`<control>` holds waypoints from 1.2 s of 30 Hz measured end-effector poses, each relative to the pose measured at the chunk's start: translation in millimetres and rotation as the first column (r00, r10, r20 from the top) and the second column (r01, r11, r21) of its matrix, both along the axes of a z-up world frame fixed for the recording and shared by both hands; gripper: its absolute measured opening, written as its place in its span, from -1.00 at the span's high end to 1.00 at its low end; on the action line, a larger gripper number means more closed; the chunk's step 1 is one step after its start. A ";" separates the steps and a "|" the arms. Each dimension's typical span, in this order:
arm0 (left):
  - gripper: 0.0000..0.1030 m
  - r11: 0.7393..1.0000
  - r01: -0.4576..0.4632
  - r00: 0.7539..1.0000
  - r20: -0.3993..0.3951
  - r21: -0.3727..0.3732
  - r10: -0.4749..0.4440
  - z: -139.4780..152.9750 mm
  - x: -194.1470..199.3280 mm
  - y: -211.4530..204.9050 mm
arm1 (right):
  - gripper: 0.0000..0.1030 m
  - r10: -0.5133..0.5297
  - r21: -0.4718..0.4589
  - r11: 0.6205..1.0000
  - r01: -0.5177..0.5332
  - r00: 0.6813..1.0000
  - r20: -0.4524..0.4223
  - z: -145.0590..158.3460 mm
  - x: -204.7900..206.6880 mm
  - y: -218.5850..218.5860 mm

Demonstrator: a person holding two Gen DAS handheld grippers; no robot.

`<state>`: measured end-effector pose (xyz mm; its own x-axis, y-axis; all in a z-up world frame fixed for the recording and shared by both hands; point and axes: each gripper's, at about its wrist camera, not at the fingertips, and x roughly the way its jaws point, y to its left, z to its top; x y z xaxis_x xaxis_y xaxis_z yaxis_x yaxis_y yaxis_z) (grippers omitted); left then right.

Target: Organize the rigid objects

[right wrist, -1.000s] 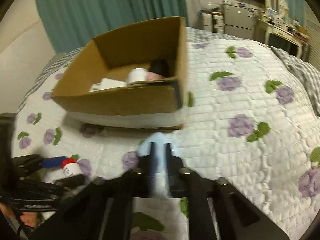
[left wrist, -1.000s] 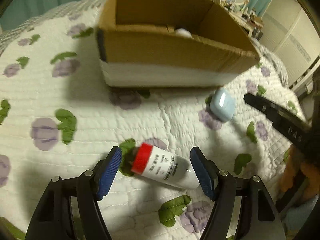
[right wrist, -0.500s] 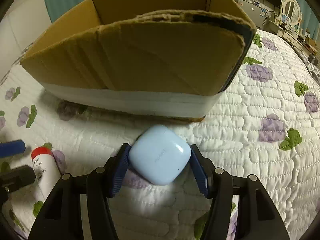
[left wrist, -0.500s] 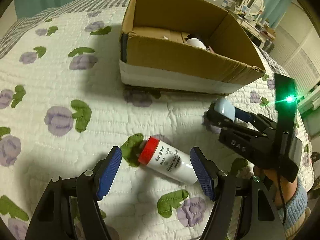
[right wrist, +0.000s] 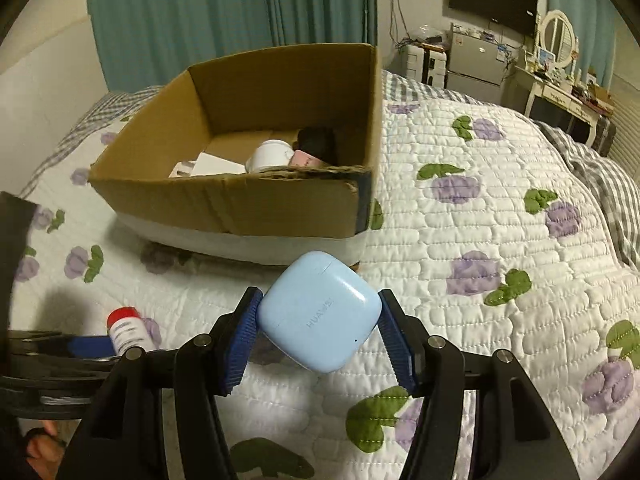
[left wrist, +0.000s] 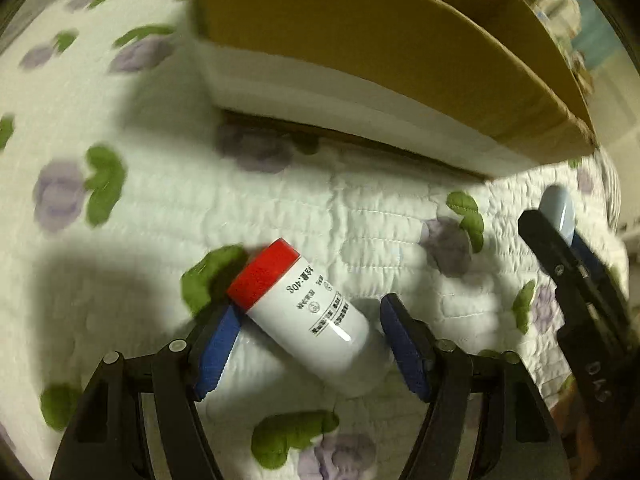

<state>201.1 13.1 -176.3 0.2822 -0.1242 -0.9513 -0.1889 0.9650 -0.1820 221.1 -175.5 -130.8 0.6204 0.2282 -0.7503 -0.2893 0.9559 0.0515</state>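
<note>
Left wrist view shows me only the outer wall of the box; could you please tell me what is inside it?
Observer: The box holds a white cup on its side, next to a dark item I cannot identify.
Operator: Thank you. Is the right gripper holding the case squarely?
Observer: Both pads of the right gripper press on opposite sides of the case, which sits tilted between them.
Operator: Is there room left in the box?
Observer: Yes, bare cardboard floor shows behind the cup.
</note>
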 end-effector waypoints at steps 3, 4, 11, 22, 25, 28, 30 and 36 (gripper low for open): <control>-0.07 0.998 0.042 0.999 0.025 -0.037 -0.041 2.7 -4.7 -1.7 | -0.13 0.007 0.012 1.000 -0.007 1.000 0.012 4.2 -4.6 5.7; 0.02 0.997 0.052 0.998 0.029 -0.055 -0.051 3.5 -6.4 -2.1 | -0.13 0.011 0.016 1.000 -0.011 1.000 0.022 6.7 -6.9 6.5; 0.16 0.988 0.140 0.986 0.096 -0.061 -0.134 21.0 -29.8 -4.4 | -0.13 0.039 0.019 0.999 -0.040 0.997 0.067 23.4 -17.4 4.3; 0.22 0.983 0.176 0.920 0.347 0.053 -0.184 115.7 -40.9 20.1 | -0.13 0.072 0.002 0.997 -0.073 0.988 0.139 64.8 -42.7 18.0; 0.22 0.980 0.176 0.890 0.412 0.089 -0.197 142.7 -28.9 18.9 | -0.13 0.087 0.002 0.996 -0.088 0.980 0.179 87.2 -39.3 24.8; 0.22 0.978 0.171 0.872 0.444 0.118 -0.206 159.1 -6.9 16.4 | -0.13 0.097 0.009 0.995 -0.101 0.971 0.218 110.2 -27.5 29.1; 0.22 0.975 0.169 0.861 0.460 0.144 -0.217 168.8 8.8 15.5 | -0.13 0.099 0.017 0.994 -0.106 0.965 0.241 122.4 -18.1 30.3; 0.22 0.957 0.170 0.844 0.467 0.234 -0.264 169.9 60.2 10.3 | -0.13 0.106 0.038 0.992 -0.123 0.948 0.300 149.7 31.8 40.0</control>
